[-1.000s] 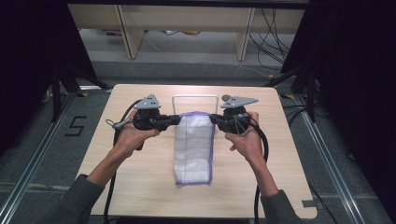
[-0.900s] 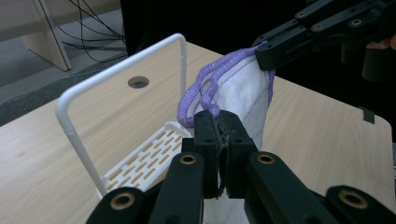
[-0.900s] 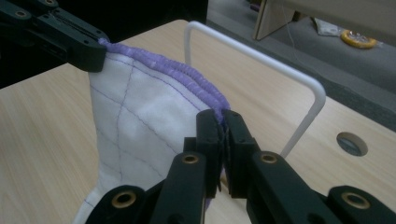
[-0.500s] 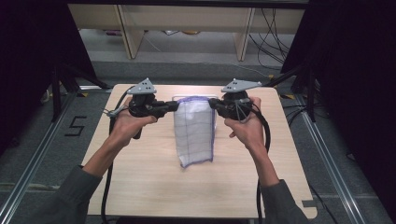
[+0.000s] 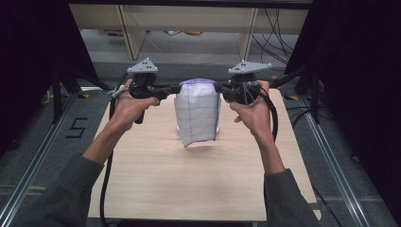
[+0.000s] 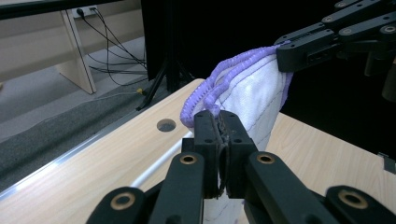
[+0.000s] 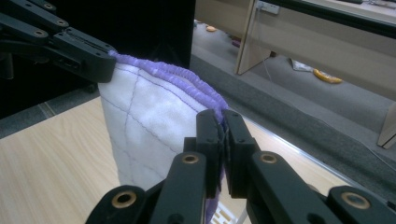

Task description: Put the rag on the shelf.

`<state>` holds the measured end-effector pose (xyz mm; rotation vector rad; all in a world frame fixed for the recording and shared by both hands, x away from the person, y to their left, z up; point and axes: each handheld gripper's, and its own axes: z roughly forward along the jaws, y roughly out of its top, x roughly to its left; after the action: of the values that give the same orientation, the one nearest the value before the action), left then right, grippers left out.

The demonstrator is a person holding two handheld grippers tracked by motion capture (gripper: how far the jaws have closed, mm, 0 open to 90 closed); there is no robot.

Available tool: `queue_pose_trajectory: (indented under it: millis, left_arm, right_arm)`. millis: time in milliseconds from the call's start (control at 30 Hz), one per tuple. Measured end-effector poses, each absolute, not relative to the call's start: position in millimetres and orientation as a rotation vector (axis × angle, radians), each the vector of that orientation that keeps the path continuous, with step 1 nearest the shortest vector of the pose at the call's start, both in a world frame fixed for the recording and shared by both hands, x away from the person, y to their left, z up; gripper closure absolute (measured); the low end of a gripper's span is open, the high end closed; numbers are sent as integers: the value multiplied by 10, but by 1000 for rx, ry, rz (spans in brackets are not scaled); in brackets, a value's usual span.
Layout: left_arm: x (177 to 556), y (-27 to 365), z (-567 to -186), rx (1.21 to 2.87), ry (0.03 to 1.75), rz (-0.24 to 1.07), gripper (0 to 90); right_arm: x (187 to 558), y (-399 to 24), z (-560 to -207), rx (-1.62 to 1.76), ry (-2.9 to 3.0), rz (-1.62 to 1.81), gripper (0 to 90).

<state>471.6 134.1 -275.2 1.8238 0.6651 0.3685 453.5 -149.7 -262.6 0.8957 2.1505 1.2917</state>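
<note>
A white quilted cloth (image 5: 197,113) with a purple hem hangs over the wooden table (image 5: 156,179), held by its two top corners. My left gripper (image 5: 176,89) is shut on the left corner, and my right gripper (image 5: 218,88) is shut on the right corner. In the left gripper view the jaws (image 6: 219,122) pinch the purple hem of the cloth (image 6: 247,100), with the other gripper (image 6: 299,51) clamped on the far corner. In the right gripper view the jaws (image 7: 222,122) grip the cloth (image 7: 149,126), and the other gripper (image 7: 88,60) holds its far end. The cloth's lower edge hangs just above the tabletop.
A metal rail (image 5: 28,175) runs along the floor left of the table, another on the right (image 5: 331,161). Wooden shelf legs (image 5: 127,33) and cables (image 5: 279,28) lie beyond the far edge. A hole (image 6: 166,125) is in the tabletop.
Both grippers have risen with the cloth. It lay flat on the table before and now hangs lifted off it, folded shorter as it came up.
</note>
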Motion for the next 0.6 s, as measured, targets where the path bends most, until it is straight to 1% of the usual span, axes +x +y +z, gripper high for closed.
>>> queue_pose_trajectory:
  millis: [233,600]
  left_arm:
    - [4839,1330,-2611,1828,665,415,864]
    - [5063,1302,-2489,1798,701,413,864]
  right_arm:
    - [4669,-1498,-2500,909,2129,1303,871]
    - [4901,-1462,-2366,957,2108,1298,870]
